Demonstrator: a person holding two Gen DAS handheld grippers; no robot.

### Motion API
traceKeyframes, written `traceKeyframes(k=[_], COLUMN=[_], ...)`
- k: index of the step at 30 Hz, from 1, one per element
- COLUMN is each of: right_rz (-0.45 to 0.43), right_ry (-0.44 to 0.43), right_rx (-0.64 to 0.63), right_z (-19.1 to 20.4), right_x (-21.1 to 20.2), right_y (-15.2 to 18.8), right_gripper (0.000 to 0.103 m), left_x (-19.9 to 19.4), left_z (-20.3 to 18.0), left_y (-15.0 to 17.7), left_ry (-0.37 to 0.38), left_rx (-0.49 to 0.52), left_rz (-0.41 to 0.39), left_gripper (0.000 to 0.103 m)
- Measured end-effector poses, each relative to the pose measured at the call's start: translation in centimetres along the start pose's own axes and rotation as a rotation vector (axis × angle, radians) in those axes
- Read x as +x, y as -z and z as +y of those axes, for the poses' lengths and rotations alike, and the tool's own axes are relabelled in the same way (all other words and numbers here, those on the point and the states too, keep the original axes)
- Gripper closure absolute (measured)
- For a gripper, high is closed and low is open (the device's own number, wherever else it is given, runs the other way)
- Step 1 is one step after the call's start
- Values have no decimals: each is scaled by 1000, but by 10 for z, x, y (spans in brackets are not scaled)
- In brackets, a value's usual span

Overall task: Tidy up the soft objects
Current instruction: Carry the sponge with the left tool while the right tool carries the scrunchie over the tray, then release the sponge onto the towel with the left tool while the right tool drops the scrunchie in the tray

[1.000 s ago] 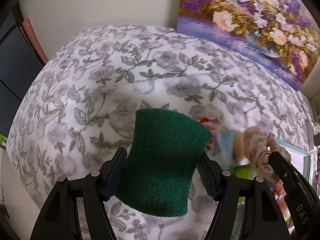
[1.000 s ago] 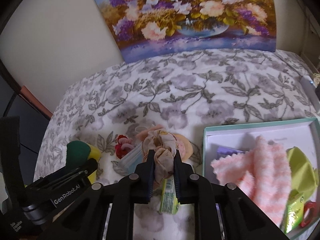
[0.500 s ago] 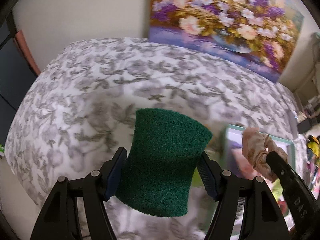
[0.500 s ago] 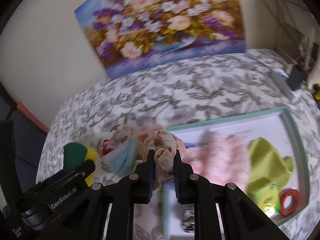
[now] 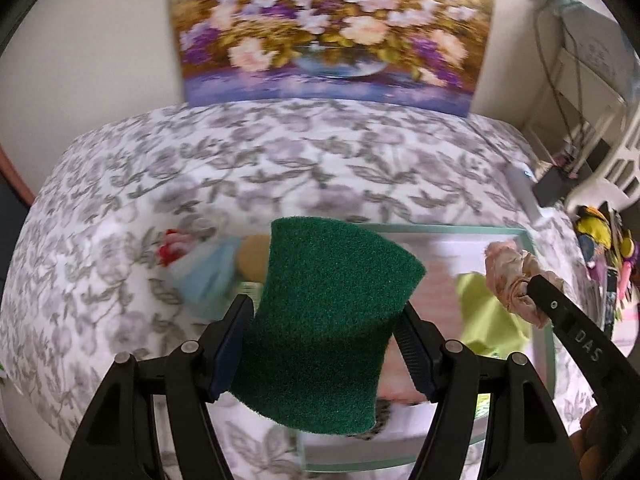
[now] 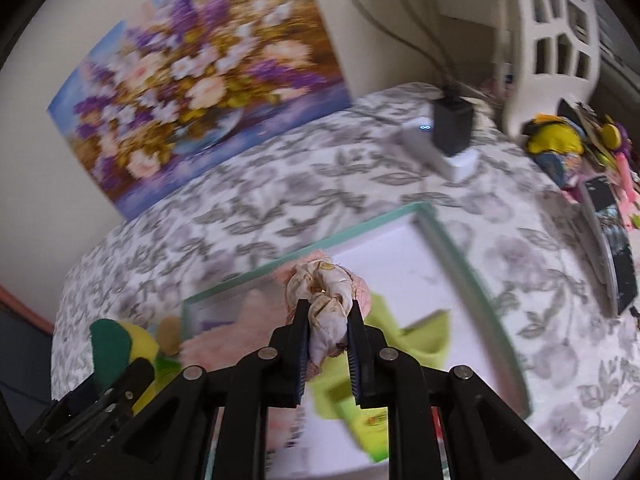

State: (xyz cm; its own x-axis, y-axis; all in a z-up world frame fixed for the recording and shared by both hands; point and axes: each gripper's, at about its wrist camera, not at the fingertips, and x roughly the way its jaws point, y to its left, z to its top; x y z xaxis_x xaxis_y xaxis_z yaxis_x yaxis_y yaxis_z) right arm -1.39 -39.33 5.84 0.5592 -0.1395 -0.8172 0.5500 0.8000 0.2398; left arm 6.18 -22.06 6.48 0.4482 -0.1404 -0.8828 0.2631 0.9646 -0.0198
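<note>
My left gripper (image 5: 326, 330) is clamped across a thick green scouring sponge with a yellow foam back (image 5: 332, 320), its jaws spread wide and pressing the sponge's sides, and holds it in the air above the near-left corner of a shallow white box with a mint-green rim (image 5: 448, 229). My right gripper (image 6: 329, 336) is squeezed nearly together on a beige floral fabric scrunchie (image 6: 322, 292), raised over the middle of the same box. Inside it lie a fluffy pink cloth (image 6: 224, 344) towards the left wall and a lime-green cloth (image 6: 404, 340) further right; the white floor near the far right corner is bare. The box sits on a table under a grey-and-white floral cloth (image 5: 280, 152), its far rim well short of a flower painting (image 5: 328, 28) propped against the wall, with open cloth between. Left of the box, just beside its wall, a pale blue item (image 5: 208, 276), a tan round one and a small red one lie blurred. A white power strip with a black plug (image 6: 448, 136) sits beyond the box's far right corner.
</note>
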Motion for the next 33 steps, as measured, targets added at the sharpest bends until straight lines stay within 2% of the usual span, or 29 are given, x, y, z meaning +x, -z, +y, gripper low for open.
traceKeyframes(k=[5,13,19,23,26,28,29,31,33], right_rz=[2,17,79,96,100,110,112,116,115], right_ry=[33,82,124,124,122,131,132,124,108], right_rx=[37,32,11,31,43,46,46,48,51], right_z=[-26,-38,-42,-47,-49,-49,-49,-48,-47], right_x=[6,25,51,55,51,49,48,43,39], right_y=[-4,-8,2,6,6,5,4,3,2], right_gripper=[85,85,82,81,71,61,58,41,31], left_x=[5,22,39,42,40,37,35,30,26], left_z=[-30,-69,-82,-82,-78,-73,-70,-64,-58], left_y=[-3,-4,2,4,2,-1,-2,-5,-8], left_ry=[29,34,19,27,46,53,55,59,60], left_rx=[50,148,222,232,220,204,192,173,158], left_rz=[-9,-27,2,25,41,56,58,58,55], left_gripper=[31,31,31,28,26,14,13,13,13])
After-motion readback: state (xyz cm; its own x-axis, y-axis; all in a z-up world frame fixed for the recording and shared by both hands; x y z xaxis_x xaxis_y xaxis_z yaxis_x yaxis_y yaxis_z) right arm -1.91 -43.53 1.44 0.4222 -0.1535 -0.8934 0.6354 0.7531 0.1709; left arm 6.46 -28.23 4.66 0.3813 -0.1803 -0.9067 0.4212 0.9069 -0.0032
